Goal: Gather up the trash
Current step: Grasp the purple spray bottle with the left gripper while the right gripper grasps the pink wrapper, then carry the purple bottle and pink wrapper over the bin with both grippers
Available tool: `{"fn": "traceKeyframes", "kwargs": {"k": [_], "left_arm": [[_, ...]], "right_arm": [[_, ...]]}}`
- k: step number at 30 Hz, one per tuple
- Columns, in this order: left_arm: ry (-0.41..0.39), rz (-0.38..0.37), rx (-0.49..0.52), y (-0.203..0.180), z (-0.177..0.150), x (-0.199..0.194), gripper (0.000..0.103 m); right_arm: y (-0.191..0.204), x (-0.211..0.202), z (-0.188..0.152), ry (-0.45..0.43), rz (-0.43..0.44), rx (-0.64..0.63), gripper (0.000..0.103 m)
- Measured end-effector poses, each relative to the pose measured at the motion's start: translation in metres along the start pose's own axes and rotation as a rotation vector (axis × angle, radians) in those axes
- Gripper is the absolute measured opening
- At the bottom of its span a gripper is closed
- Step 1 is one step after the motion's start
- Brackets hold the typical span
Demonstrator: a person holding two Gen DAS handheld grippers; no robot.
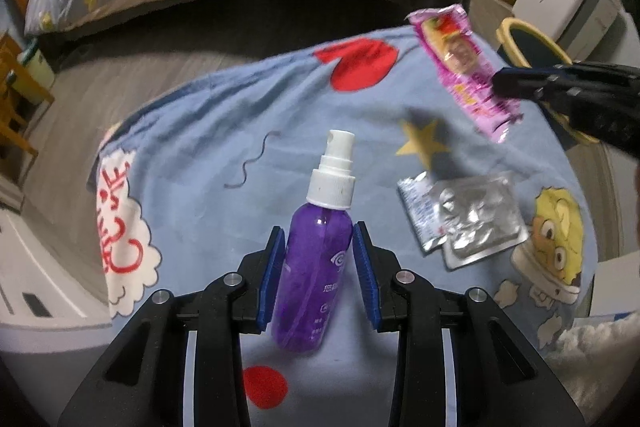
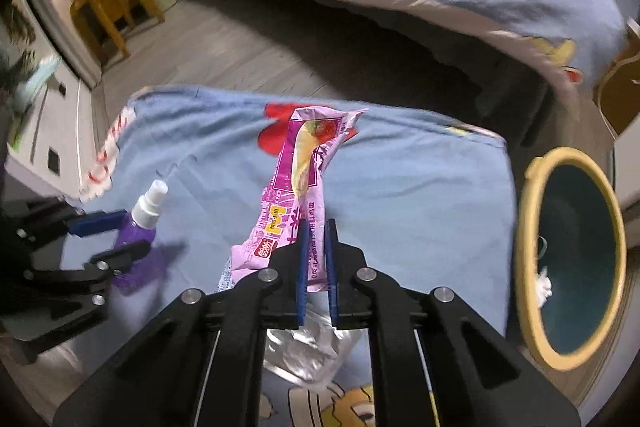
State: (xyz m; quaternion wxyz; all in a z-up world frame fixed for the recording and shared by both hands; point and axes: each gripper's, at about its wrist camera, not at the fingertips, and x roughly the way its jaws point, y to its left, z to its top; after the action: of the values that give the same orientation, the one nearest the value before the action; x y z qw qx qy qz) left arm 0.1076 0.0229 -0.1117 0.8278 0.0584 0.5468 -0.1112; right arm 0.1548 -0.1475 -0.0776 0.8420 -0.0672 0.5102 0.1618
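Bare blue cloth (image 1: 208,131) lies open left of the purple spray bottle (image 1: 316,259), up to the cloth's edge over the grey floor (image 1: 72,115). The left hand-held gripper (image 1: 319,259) straddles the bottle, pads just beside it; contact is hard to make out. Right of it lie crumpled foil blister packs (image 1: 464,215). The right hand-held gripper (image 2: 316,263) pinches the pink snack wrapper (image 2: 298,183) above the cloth, its lower end hidden by the fingers. The yellow-rimmed bin (image 2: 572,259) stands past the cloth's right edge, partly cut off.
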Motion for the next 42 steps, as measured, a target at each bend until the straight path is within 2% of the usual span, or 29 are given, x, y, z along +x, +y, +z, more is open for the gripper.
{"fn": "traceKeyframes", "kwargs": {"k": [7, 10, 14, 25, 30, 35, 42], "left_arm": [[-0.102, -0.024, 0.011, -0.011, 0.01, -0.027, 0.034], [-0.138, -0.023, 0.005, -0.014, 0.015, -0.034, 0.034], [-0.175, -0.019, -0.003, -0.021, 0.024, -0.042, 0.034], [-0.255, -0.034, 0.073, -0.062, 0.036, -0.069, 0.034], [-0.255, -0.05, 0.126, -0.091, 0.036, -0.068, 0.034], [-0.255, -0.083, 0.17, -0.125, 0.048, -0.071, 0.034], [-0.265, -0.198, 0.199, -0.19, 0.084, -0.065, 0.034]], "right_arm": [[-0.028, -0.086, -0.001, -0.111, -0.03, 0.095, 0.007], [-0.049, -0.099, -0.009, -0.118, -0.044, 0.142, 0.007], [-0.069, -0.1, -0.015, -0.112, -0.05, 0.201, 0.007], [-0.123, -0.102, -0.029, -0.113, -0.06, 0.287, 0.007], [-0.163, -0.113, -0.033, -0.139, -0.079, 0.349, 0.007], [-0.217, -0.119, -0.045, -0.138, -0.111, 0.419, 0.007], [-0.277, -0.103, -0.08, -0.079, -0.124, 0.56, 0.007]]}}
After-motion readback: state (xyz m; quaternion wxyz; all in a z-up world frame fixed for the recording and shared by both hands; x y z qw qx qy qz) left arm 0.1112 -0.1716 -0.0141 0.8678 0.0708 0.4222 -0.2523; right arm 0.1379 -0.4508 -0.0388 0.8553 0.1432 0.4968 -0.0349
